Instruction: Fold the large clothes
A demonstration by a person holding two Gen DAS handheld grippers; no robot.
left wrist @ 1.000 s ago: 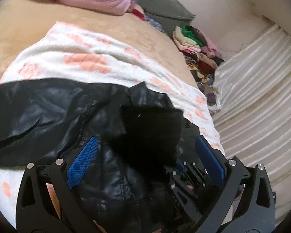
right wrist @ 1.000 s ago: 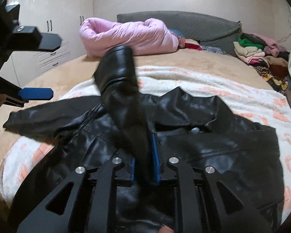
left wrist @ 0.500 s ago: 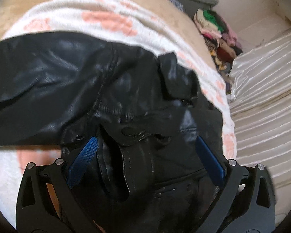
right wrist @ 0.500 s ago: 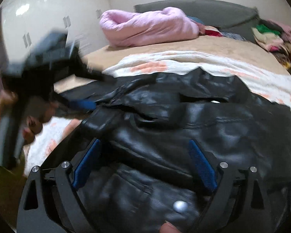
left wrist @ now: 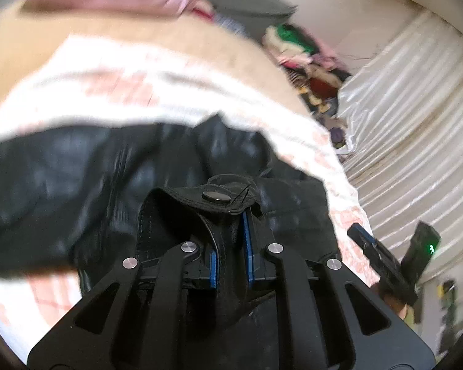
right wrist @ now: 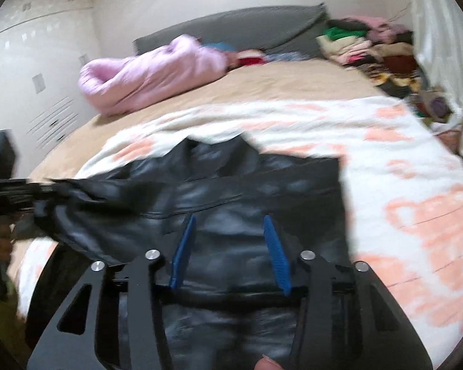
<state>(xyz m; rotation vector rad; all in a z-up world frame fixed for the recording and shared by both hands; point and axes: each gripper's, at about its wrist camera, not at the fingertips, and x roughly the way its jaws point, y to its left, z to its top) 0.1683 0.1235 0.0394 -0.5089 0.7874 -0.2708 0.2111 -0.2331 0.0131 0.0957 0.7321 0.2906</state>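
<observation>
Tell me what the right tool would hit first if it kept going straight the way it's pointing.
Most likely the black leather jacket. The right tool is open, and the jacket fills the space between and beyond its pads, on the patterned blanket. Depth is unclear because of blur.

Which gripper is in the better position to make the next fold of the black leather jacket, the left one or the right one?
Probably the left. The left gripper is shut on a flap of the black leather jacket, so it can pull at once. The right gripper is open above the jacket and holds nothing.
</observation>
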